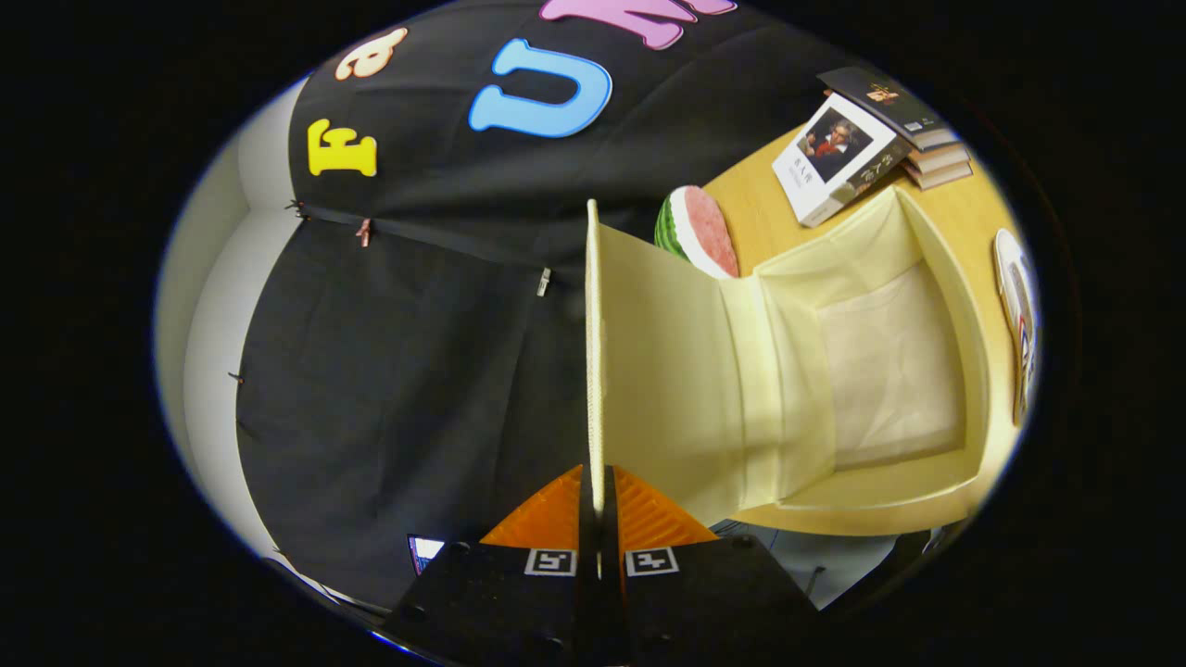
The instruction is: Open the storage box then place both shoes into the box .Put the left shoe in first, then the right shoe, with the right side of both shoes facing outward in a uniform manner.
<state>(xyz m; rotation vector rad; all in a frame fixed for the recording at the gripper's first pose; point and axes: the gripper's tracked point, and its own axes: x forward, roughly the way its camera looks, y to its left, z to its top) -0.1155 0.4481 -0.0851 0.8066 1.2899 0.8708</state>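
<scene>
A pale yellow fabric storage box (964, 371) sits on a wooden table, seen tilted so its open mouth faces me and its pale inner floor shows. Its lid (658, 371) is swung up and stands edge-on toward me. My gripper (598, 491) is shut on the lid's free edge, both fingers pressing the thin panel from either side. The inside of the box holds nothing that I can see.
A watermelon-slice toy (700, 230) lies on the wooden table (750, 199) just behind the lid. A stack of books (871, 139) lies beyond the box. A round plate-like object (1017, 315) sits past the box's far side. Black cloth wall behind.
</scene>
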